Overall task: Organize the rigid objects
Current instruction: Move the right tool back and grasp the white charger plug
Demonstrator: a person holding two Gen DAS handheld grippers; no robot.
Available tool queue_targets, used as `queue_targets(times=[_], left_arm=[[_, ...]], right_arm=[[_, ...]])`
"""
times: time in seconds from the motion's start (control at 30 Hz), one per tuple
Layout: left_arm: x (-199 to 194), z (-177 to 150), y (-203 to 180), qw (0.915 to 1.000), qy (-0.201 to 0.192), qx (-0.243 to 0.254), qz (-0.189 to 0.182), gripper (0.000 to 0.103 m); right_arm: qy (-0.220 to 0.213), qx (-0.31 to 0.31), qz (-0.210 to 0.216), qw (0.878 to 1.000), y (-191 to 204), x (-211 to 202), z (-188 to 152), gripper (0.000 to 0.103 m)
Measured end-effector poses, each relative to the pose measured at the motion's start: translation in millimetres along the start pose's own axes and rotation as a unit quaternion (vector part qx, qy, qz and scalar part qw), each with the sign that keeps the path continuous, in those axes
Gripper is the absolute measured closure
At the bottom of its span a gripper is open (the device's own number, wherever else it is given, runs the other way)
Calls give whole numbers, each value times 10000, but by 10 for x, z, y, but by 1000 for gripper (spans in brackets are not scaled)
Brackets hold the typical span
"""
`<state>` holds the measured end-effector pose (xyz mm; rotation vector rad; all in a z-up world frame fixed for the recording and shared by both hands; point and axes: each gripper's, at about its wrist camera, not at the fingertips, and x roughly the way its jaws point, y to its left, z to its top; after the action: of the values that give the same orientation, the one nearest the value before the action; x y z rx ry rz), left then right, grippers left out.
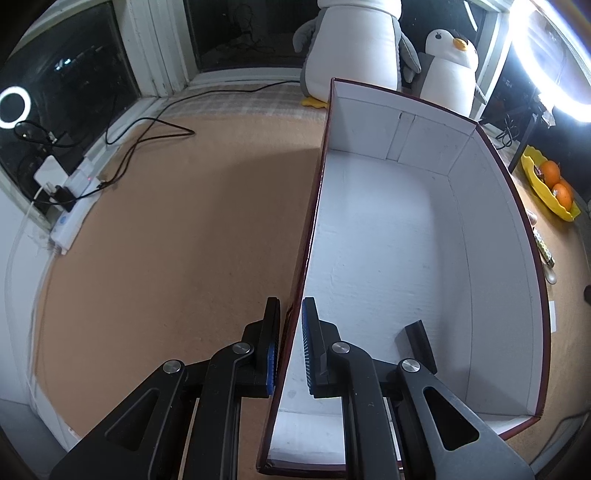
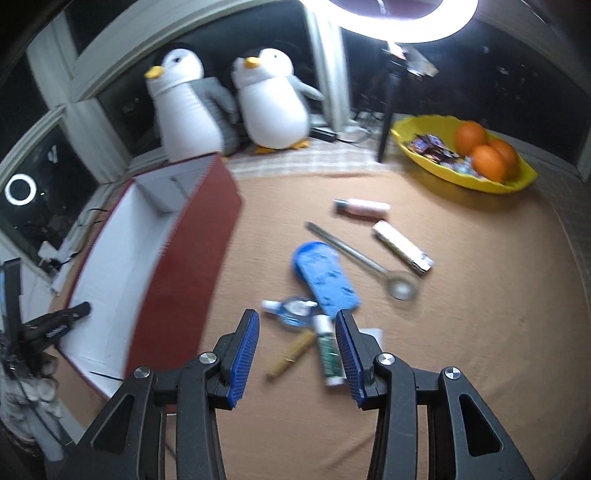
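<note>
Inside, the box (image 1: 388, 236) holds one black piece (image 1: 419, 341); left jaws clamp its wall, right jaws parted.

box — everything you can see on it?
The box is open-topped, looks like cardboard, dark red outside, white inside, long and rectangular, upright on the tan table. One small black item lies on its floor at the near end. The left tool is clamped on its near left wall, one finger inside, one outside.

Two white-and-grey plush penguins (image 2: 229, 107) by the dark window. Glowing white ring light (image 2: 400, 18) above yellow plastic bowl (image 2: 424, 162) holding oranges (image 2: 484, 151) and sweets. White power strip (image 1: 70, 206), black cables (image 1: 147, 129) at left.
</note>
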<state>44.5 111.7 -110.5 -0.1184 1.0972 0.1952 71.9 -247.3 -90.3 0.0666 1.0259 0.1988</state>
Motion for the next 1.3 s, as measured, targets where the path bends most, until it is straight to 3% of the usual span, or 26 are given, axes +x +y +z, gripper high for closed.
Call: queue_targets(times=[0.33, 1.13, 1.3], left_arm=[[32, 43, -53, 9998, 148, 99, 120, 93], [66, 69, -62, 9994, 269, 110, 197, 93], [66, 68, -58, 9994, 257, 103, 193, 93]], right_arm=[[473, 330, -249, 9980, -457, 290, -235, 63], [915, 30, -381, 9951, -360, 798, -219, 63], [1011, -58, -400, 9941, -346, 863, -222, 71]])
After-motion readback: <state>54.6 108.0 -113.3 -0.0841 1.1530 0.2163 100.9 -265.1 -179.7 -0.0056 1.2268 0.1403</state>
